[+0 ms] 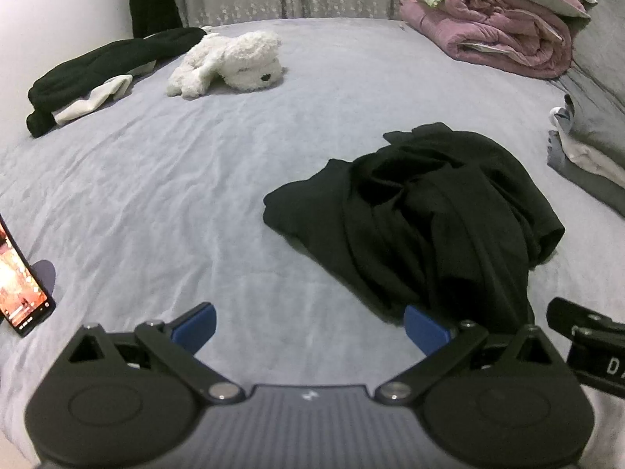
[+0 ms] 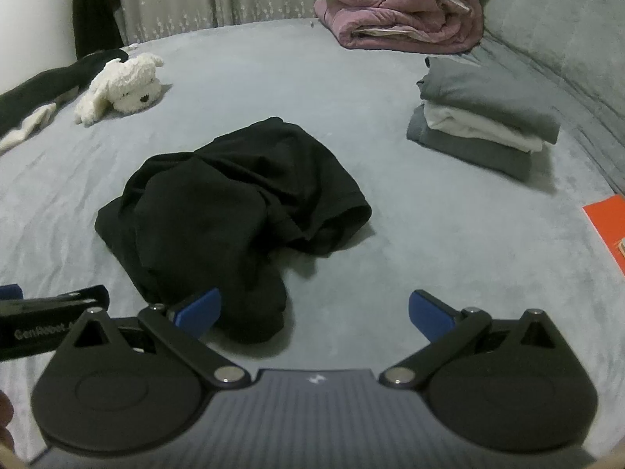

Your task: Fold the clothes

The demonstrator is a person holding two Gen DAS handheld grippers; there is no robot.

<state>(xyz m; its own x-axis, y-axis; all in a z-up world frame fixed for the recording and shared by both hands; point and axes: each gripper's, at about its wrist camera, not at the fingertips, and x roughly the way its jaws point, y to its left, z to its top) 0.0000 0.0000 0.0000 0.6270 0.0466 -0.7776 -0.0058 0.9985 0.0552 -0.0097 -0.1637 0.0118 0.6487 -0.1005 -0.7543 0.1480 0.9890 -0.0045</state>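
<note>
Black and crumpled, the garment (image 2: 234, 211) is lying in a heap on the grey bed sheet (image 1: 195, 179), and I am holding both tongs above its near edge. My left gripper (image 1: 310, 326) and right gripper (image 2: 314, 312) are gaping wide, gripping nothing. Folded clothes (image 2: 484, 125) are sitting stacked far right.

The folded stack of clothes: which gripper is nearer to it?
Right. The right gripper has the stack ahead to its right; the left gripper sits farther left, beyond the black garment.
</note>
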